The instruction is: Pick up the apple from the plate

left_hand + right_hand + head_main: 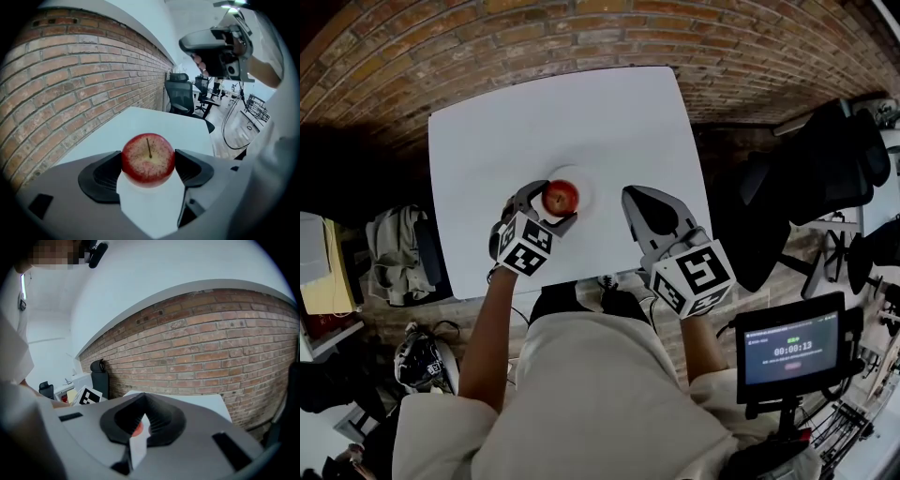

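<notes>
Head view shows us a white table (581,112) set against a brick wall (487,37), with a black office chair (825,169) to its right and a small screen (790,349) near our right elbow. Our right gripper (639,202) hangs over the table just right of the white plate (586,186), its jaws brought together on nothing. Our left gripper (548,208) has its jaws pressed against either side of the apple (561,198), over the plate's left edge; we cannot tell whether the fruit touches the plate. The apple is red, speckled yellow around a thin upright stem.
</notes>
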`<state>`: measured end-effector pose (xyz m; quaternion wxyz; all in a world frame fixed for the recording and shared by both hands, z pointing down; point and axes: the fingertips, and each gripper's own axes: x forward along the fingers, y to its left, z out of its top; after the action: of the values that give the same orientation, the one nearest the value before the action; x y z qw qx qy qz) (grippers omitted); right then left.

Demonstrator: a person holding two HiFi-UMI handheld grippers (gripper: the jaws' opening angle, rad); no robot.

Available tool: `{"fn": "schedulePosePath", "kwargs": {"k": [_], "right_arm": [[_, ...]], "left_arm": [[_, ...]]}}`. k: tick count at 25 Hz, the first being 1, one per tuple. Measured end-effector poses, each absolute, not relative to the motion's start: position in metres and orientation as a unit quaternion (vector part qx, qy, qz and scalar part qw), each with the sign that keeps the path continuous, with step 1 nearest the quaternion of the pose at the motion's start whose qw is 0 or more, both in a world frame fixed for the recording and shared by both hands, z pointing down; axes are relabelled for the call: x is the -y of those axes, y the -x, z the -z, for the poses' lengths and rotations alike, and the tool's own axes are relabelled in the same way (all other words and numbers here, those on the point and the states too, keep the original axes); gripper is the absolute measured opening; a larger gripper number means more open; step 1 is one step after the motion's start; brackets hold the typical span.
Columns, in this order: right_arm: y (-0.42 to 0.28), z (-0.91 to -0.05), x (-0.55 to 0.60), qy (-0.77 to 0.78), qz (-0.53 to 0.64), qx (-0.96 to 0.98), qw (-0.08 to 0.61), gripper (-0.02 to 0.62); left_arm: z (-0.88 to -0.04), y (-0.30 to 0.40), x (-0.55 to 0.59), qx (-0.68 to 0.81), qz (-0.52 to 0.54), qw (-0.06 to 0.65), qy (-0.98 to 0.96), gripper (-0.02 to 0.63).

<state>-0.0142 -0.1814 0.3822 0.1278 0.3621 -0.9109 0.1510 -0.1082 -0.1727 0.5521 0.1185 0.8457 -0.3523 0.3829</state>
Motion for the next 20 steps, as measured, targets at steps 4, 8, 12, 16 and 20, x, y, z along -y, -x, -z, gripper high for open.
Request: {"fn": "schedulePosePath", "kwargs": {"k": [4, 8, 12, 16, 20], "right_arm": [[0.011, -0.381, 0.189, -0.356, -0.147, 0.914, 0.126, 0.000], [0.014, -0.377, 0.188, -0.352, -0.141, 0.917, 0.123, 0.000], [0.016, -0.371, 0.190, -0.349, -0.133, 0.920, 0.119, 0.000], [0.017, -0.363, 0.192, -0.348, -0.125, 0.922, 0.114, 0.000], [0.019, -0.353, 0.193, -0.348, -0.114, 0.925, 0.105, 0.000]], "left_arm": [[-0.532, 0.105, 0.181, 0.367, -0.370, 0.107, -0.847, 0.353], [-0.509, 0.108, 0.179, 0.380, -0.358, 0.090, -0.848, 0.353], [-0.487, 0.112, 0.179, 0.392, -0.346, 0.074, -0.849, 0.353], [-0.464, 0.116, 0.179, 0.405, -0.333, 0.059, -0.849, 0.353], [-0.440, 0.117, 0.179, 0.421, -0.313, 0.042, -0.850, 0.354]]}}
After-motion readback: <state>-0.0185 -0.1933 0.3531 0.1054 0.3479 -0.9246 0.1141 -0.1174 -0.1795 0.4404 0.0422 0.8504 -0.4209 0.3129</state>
